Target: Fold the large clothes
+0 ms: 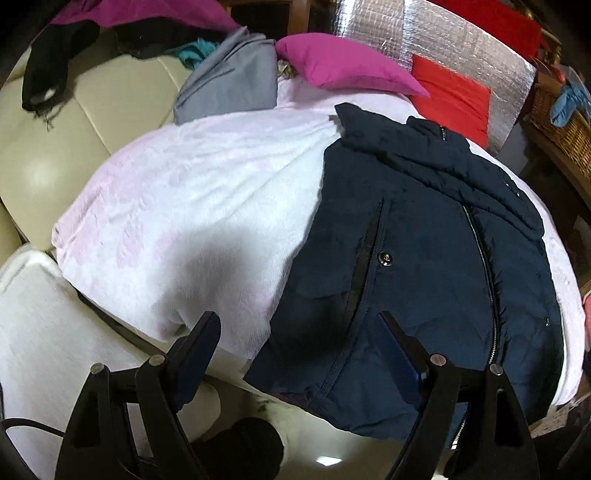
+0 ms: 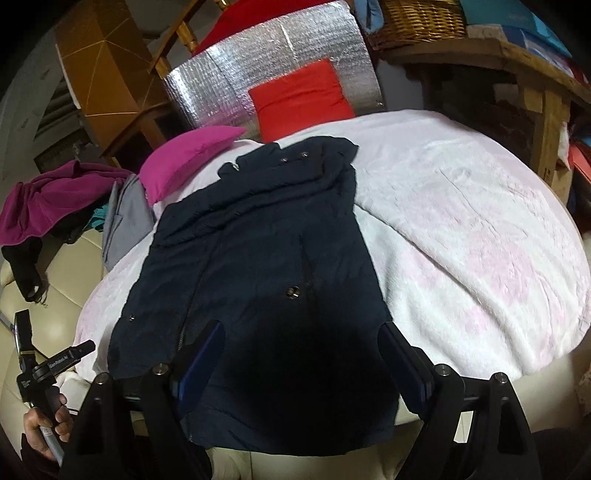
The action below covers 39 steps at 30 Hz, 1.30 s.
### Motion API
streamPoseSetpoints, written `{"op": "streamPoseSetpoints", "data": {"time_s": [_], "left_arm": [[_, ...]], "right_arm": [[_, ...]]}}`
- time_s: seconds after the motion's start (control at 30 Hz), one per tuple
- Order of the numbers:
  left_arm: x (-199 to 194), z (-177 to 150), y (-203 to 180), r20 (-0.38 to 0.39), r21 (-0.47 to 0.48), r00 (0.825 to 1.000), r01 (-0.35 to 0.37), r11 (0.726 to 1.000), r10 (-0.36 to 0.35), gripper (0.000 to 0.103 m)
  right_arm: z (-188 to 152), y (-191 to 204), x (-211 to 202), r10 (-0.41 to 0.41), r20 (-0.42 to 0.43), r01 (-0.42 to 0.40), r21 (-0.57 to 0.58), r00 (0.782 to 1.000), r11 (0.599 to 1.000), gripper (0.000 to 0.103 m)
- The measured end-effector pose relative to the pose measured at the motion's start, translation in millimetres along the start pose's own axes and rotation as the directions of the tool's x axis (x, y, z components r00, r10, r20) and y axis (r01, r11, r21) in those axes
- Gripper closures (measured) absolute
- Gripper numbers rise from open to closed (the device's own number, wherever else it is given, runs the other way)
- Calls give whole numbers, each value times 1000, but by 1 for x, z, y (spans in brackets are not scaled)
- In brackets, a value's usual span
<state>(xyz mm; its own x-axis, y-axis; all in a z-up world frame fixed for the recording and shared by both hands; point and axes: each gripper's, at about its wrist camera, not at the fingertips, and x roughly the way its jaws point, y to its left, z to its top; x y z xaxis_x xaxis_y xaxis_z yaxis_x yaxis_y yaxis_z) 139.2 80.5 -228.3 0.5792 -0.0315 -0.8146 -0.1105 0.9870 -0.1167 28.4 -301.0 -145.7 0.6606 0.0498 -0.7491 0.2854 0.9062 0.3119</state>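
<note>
A dark navy padded jacket (image 1: 424, 266) lies flat on a pale pink-white blanket (image 1: 192, 206), collar far, hem near, zipper running down its length. It also shows in the right wrist view (image 2: 266, 266). My left gripper (image 1: 299, 325) is open and empty, hovering above the jacket's near left hem corner. My right gripper (image 2: 303, 332) is open and empty, above the jacket's lower middle. The left gripper, held in a hand, also shows at the far left of the right wrist view (image 2: 55, 362).
A magenta pillow (image 1: 343, 62), a red cushion (image 1: 454, 96) and a grey folded garment (image 1: 229, 77) lie at the blanket's far side (image 2: 461, 221). A silver insulated panel (image 2: 273, 74) stands behind. A purple garment (image 2: 48, 195) lies on the cream sofa (image 1: 74, 122). A wicker basket (image 2: 417, 22) sits on a wooden shelf.
</note>
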Motion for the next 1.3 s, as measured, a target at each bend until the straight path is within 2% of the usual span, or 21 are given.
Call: {"op": "streamPoseSetpoints", "data": {"time_s": [0.3, 0.33, 0.4, 0.43, 0.57, 0.63, 0.7, 0.8, 0.87, 0.97, 1.03, 1.13, 1.2, 1.3], "left_arm": [[21, -2, 9, -85, -82, 995, 54, 995, -61, 19], [24, -3, 8, -90, -82, 994, 52, 995, -59, 21], [28, -4, 8, -102, -85, 994, 40, 996, -48, 37], [30, -5, 9, -108, -87, 993, 35, 996, -45, 39], [41, -7, 11, -144, -92, 989, -23, 995, 9, 39], [48, -8, 14, -177, -102, 984, -41, 994, 22, 35], [57, -11, 16, -217, -120, 976, -43, 992, 17, 29], [62, -14, 14, -235, -117, 972, -39, 992, 11, 29], [63, -15, 11, -228, -103, 974, -30, 994, 6, 31], [62, -17, 8, -230, -105, 971, 45, 993, -68, 57], [61, -17, 6, -225, -92, 972, 49, 995, -69, 59], [61, -16, 7, -224, -103, 972, 54, 993, -76, 60], [62, -15, 4, -224, -100, 973, 37, 994, -59, 54], [61, -17, -2, -212, -74, 977, 21, 997, -36, 55]], "right_arm": [[-11, -42, 19, -5, -41, 11, 136, 999, 991, 16], [-10, -45, 20, -4, -41, 10, 143, 999, 990, 16], [-11, -50, 19, -4, -35, 9, 155, 999, 988, 16], [-11, -53, 19, -3, -34, 9, 161, 999, 987, 16], [-14, -61, 24, -5, -54, 15, 184, 999, 983, 16], [-16, -62, 30, -2, -76, 17, 189, 997, 982, 16], [-19, -63, 37, 10, -108, 11, 195, 994, 981, 16], [-28, -59, 51, 66, -174, -29, 206, 983, 978, 16], [-31, -52, 54, 111, -193, -74, 189, 975, 979, 20], [-32, -40, 46, 146, -171, -124, 131, 974, 984, 30], [-31, -40, 45, 144, -169, -124, 122, 975, 985, 30], [-35, -44, 55, 78, -210, -52, 127, 974, 991, 29], [-35, -43, 58, 72, -215, -46, 124, 974, 991, 27], [-39, -31, 59, 36, -210, -30, 34, 977, 999, 25]]}}
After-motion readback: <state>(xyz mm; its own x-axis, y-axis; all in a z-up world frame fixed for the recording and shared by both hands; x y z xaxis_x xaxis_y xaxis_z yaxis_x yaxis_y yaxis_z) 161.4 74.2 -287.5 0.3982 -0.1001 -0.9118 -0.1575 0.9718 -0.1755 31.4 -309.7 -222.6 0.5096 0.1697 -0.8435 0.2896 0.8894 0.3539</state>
